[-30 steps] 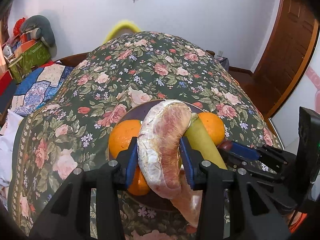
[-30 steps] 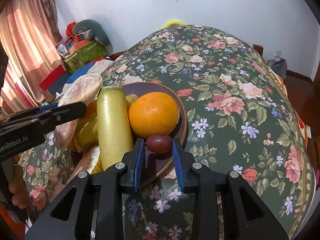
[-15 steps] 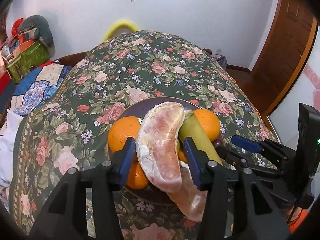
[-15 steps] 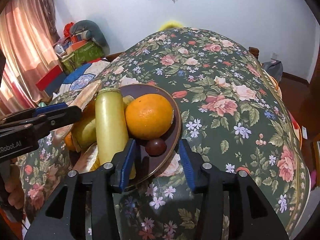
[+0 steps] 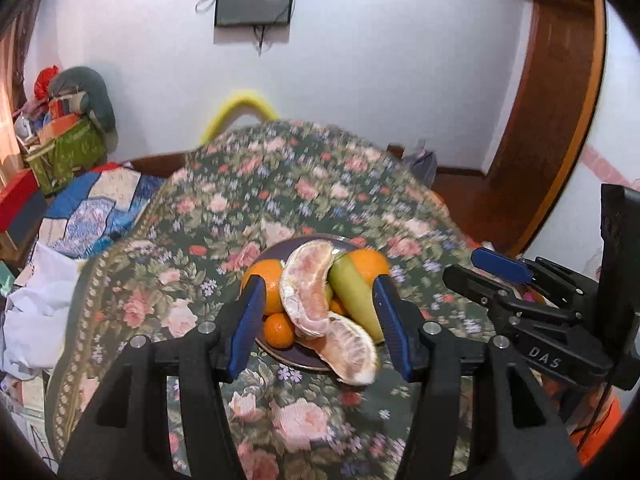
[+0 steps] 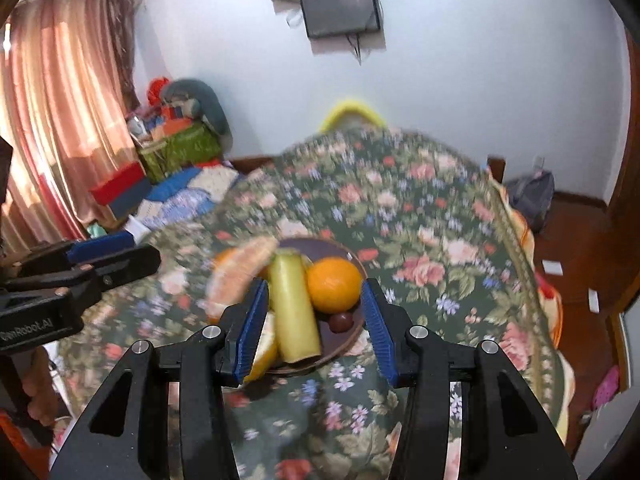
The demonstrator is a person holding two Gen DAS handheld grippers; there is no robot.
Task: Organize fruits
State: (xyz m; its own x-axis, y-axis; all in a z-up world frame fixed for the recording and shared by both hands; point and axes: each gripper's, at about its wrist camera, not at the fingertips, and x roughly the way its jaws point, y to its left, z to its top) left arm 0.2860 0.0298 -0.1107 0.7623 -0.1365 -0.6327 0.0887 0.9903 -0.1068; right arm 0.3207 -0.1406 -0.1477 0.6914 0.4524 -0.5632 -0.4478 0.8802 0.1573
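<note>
Fruit is piled on the dark plate [image 5: 276, 249].
Both the left gripper [image 5: 318, 328] and right gripper [image 6: 314, 330] are held wide open, empty, above the plate's near edge.

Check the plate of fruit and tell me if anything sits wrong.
One thing stands out: the lower pomelo segment hangs over the near rim of the dark plate, partly above the floral cloth. A second segment leans across the oranges. The rest sits inside the plate.
</note>
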